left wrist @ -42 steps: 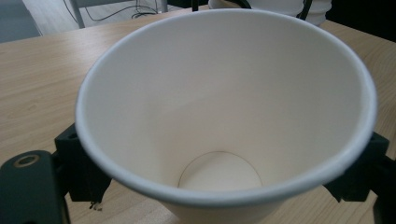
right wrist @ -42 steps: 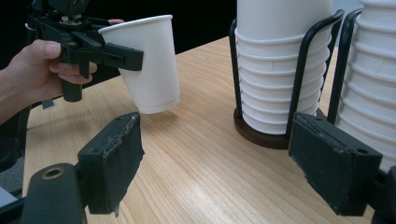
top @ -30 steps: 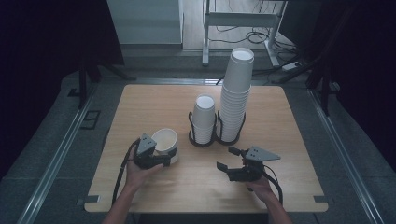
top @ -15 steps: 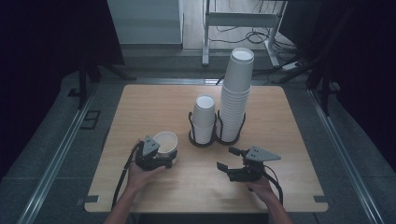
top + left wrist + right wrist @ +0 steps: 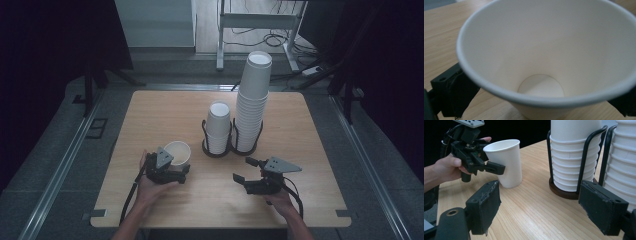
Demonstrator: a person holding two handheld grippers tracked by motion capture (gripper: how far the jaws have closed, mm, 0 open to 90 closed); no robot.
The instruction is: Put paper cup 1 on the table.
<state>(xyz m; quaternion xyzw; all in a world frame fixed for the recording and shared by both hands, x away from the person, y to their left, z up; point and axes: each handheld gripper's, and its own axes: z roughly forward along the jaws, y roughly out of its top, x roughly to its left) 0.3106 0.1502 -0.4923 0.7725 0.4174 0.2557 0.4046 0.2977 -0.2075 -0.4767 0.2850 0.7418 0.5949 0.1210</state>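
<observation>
Left hand-held gripper (image 5: 181, 169) jaws just opened wide around the paper cup (image 5: 178, 153), upright on the counter (image 5: 160, 115) near the cup rack (image 5: 218, 148); right hand-held gripper (image 5: 241, 170) parted, empty.

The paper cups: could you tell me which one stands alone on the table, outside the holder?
The single cup between the left gripper's open jaws; the short stack and tall stack sit in the holder.
</observation>
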